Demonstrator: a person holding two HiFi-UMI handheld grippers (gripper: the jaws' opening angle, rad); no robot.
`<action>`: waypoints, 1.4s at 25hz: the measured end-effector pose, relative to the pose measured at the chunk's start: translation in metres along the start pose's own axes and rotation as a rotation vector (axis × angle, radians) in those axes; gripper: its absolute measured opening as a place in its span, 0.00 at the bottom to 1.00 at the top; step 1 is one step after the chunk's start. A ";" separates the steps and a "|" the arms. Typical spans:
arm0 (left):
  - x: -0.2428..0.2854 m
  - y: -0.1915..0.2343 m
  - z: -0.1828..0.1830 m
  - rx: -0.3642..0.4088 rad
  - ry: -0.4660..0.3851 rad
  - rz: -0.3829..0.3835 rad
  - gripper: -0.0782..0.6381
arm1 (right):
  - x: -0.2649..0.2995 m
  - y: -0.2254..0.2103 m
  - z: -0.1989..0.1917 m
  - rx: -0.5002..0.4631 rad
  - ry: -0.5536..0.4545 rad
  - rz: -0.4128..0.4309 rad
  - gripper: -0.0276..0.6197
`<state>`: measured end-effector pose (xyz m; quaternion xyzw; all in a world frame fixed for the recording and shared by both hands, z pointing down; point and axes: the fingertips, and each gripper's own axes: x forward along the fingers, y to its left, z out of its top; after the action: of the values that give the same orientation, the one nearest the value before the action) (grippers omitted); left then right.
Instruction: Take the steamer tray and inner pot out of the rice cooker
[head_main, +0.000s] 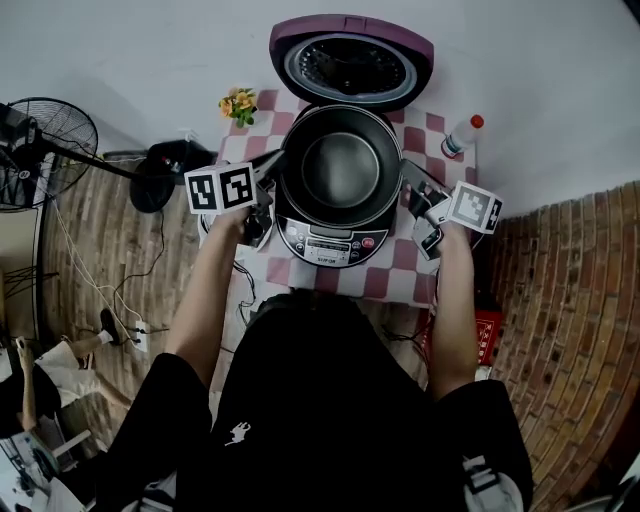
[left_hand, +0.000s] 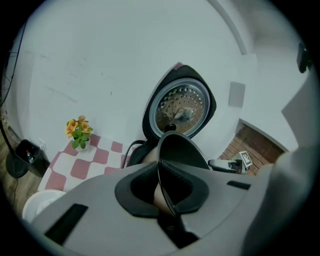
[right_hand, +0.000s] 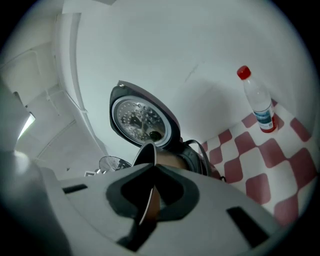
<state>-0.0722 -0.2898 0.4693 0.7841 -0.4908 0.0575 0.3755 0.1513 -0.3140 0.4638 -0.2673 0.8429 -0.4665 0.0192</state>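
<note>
— The left claw (left_hand: 162, 187) is pinched down on the left rim of the inner pot (head_main: 340, 165), with the thin metal edge pressed between its pads. The right claw (right_hand: 152, 192) is clamped the same way on the right rim, directly opposite.

— So where's the pot?

— In the middle of the scene, hanging between the two claws over the mouth of the rice cooker (head_main: 330, 248). It looks raised out of the body, though I can't tell how far clear it is. It's round, so the line that matters runs left to right, from claw to claw across its mouth. Neither hand is nearer; each has its own side.

— And what's around it?

— The open lid (head_main: 350, 60) stands at the far side, so I'd say up and toward the near side is the free way out. The cooker sits on the checked worktop (head_main: 395, 282), with a bottle (head_main: 462, 135) far right and a small flower pot (head_main: 239, 104) far left.

— The steamer tray?

— There's none in the pot. A white round thing (left_hand: 37, 210) lies at the worktop's left edge — I can't tell whether that's it.
</note>
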 end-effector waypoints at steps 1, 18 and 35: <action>-0.003 -0.003 0.002 0.005 -0.014 -0.010 0.14 | -0.003 0.006 0.001 -0.010 -0.013 -0.001 0.06; -0.085 -0.049 0.047 0.130 -0.189 -0.215 0.13 | -0.045 0.125 0.002 -0.198 -0.233 0.005 0.06; -0.127 -0.103 0.041 0.221 -0.217 -0.385 0.13 | -0.109 0.180 -0.028 -0.255 -0.408 -0.049 0.06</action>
<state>-0.0648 -0.2000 0.3271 0.9011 -0.3606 -0.0464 0.2363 0.1587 -0.1651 0.3128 -0.3767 0.8670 -0.2929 0.1436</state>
